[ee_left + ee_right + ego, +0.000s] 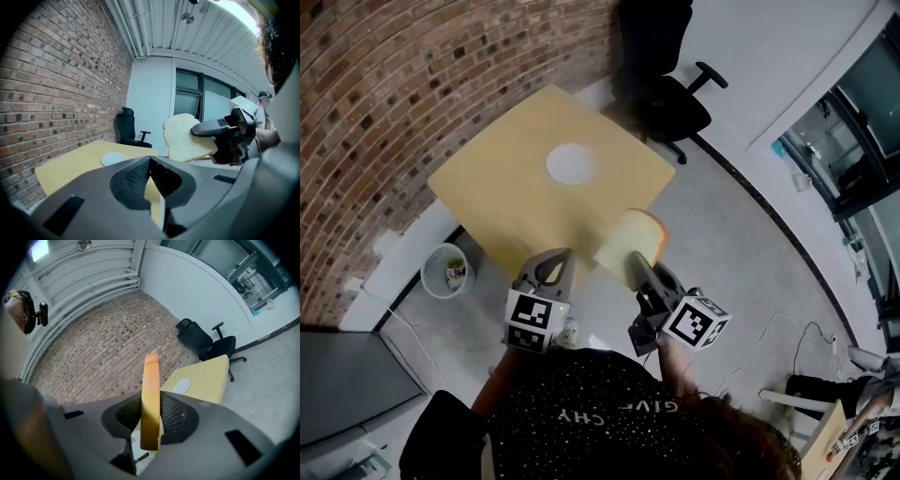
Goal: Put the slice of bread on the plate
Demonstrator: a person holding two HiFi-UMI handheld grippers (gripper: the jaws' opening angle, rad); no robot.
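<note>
Stage: you were carrying the load; judged from the layout, pickup was complete and placement had not begun.
Slice of bread [630, 242]: it stood on edge in the air, near the closest edge of the counter [502, 202] and touching no surface.
Plate [570, 163]: it lay bare near the middle of the counter, well apart from the slice.
Right gripper [636, 269]: your fingers were clenched on the lower part of the slice, with its crust edge facing that gripper's camera.
Left gripper [554, 261]: your fingers were drawn together with nothing between them. It was level with the right gripper and played no part in the hold.
Done: you had grasped the slice and lifted it.
Left to do: bring the slice over the plate, lay it flat and release it.
</note>
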